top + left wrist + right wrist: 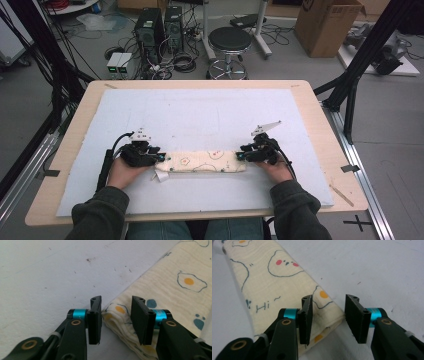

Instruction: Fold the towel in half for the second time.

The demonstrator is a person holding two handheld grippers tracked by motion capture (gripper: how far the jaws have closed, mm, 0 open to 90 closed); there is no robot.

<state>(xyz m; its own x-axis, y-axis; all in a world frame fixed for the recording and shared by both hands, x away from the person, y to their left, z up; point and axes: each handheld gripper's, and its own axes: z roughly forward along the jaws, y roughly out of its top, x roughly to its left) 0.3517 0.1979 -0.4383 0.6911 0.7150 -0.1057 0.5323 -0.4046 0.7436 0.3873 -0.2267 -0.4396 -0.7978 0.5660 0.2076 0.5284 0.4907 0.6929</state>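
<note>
Cloth folded into a long strip lying crosswise on the white mat, left gripper and right gripper at opposite ends, jaws part open astride each corner, not yet pinching.

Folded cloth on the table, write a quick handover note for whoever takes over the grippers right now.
Left gripper: jaws apart, astride a corner of the folded cloth, not pinching yet.
Right gripper: jaws apart at the opposite end's corner, no grip.
Cloth: a long narrow strip lying flat on the white mat, near the front edge, between both grippers.
Done: folded into a strip.
Left: probably close on both ends, then fold again.
</note>
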